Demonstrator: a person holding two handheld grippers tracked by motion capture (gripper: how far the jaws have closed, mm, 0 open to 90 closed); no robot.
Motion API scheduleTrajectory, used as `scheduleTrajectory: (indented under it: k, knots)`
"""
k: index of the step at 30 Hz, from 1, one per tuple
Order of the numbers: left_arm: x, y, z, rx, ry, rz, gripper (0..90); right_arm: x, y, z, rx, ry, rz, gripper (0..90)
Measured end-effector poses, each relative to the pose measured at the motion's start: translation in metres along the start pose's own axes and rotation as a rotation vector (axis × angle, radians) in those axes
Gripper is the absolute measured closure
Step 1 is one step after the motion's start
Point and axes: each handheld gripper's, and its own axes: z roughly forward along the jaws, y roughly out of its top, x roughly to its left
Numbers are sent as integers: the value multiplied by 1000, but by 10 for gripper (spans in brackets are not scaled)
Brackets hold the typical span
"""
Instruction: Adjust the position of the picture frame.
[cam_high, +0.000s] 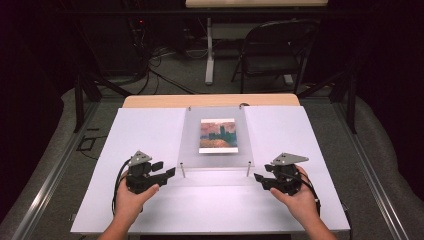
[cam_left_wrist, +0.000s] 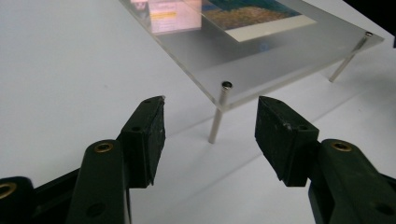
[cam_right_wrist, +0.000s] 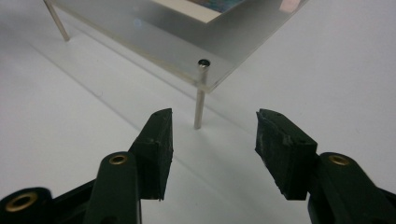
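Observation:
A clear acrylic plate (cam_high: 190, 145) stands on thin metal legs in the middle of the white table (cam_high: 150, 135), with a small painted picture (cam_high: 218, 135) lying on it. My left gripper (cam_high: 166, 169) is open just left of the plate's near left leg (cam_high: 182, 170). In the left gripper view that leg (cam_left_wrist: 217, 116) stands ahead between the jaws of the left gripper (cam_left_wrist: 210, 121), apart from them. My right gripper (cam_high: 259, 177) is open just right of the near right leg (cam_high: 248, 168). The right gripper (cam_right_wrist: 214, 126) faces that leg (cam_right_wrist: 199, 105) the same way.
A wooden strip (cam_high: 210, 100) runs along the table's far edge. Beyond it stand a folding chair (cam_high: 272, 47) and a desk leg (cam_high: 209, 55) on a dark floor with cables. Metal rails (cam_high: 55, 170) flank the table.

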Motion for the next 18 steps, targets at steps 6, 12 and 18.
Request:
scheduleTrajectory:
  k: [6, 12, 18]
  knots:
    - [13, 19, 6, 19, 31, -29, 444, -13, 17, 1, 6, -39, -1, 389]
    - [22, 32, 17, 37, 39, -48, 449, -25, 31, 4, 12, -33, 37, 390]
    - [32, 42, 27, 49, 29, -102, 399, -31, 40, 13, 36, -45, 42, 394]
